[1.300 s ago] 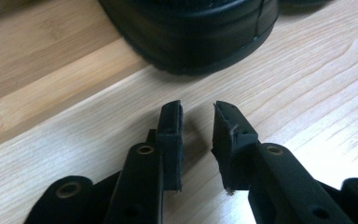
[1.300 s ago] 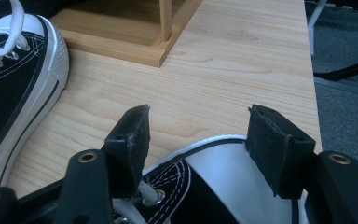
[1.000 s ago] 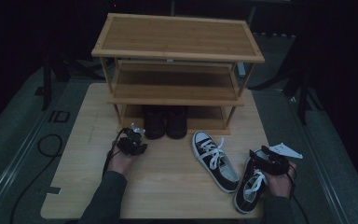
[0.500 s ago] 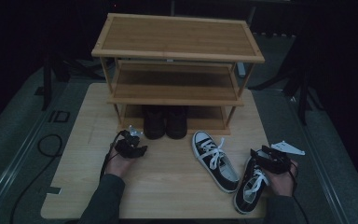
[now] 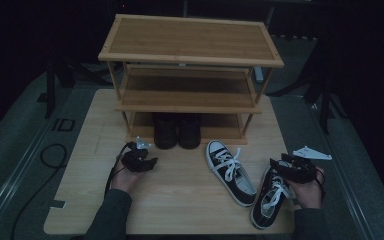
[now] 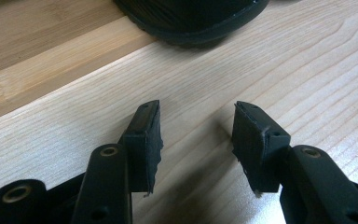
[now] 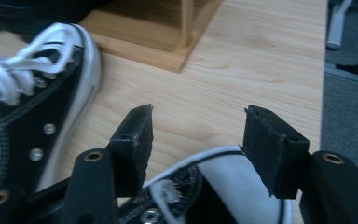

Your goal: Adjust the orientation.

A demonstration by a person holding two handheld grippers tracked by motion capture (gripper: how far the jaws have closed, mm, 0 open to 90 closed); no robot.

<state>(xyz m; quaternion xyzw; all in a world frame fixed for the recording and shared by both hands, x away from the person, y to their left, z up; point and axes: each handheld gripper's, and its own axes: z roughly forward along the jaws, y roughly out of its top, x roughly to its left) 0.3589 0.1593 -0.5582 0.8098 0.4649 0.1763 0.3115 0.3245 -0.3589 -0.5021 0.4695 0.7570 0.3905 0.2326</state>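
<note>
Sneakers: right gripper (image 5: 286, 167) jaws wide, just narrowing over the right sneaker's (image 5: 270, 197) toe, not pinching yet. Left gripper (image 5: 142, 161) just opened, empty, by black shoes (image 5: 177, 131). Next: lower, clamp, lift toward rack (image 5: 190, 102).

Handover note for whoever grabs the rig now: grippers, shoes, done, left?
Left hand-held gripper: jaws have just been opening, nothing between them, near the black boots on the rack's bottom shelf.
Right hand-held gripper: open over the right sneaker's toe, jaws have just been closing, no grip yet.
Left sneaker lies on the table.
Done: boots shelved. Left: probably both sneakers.
</note>
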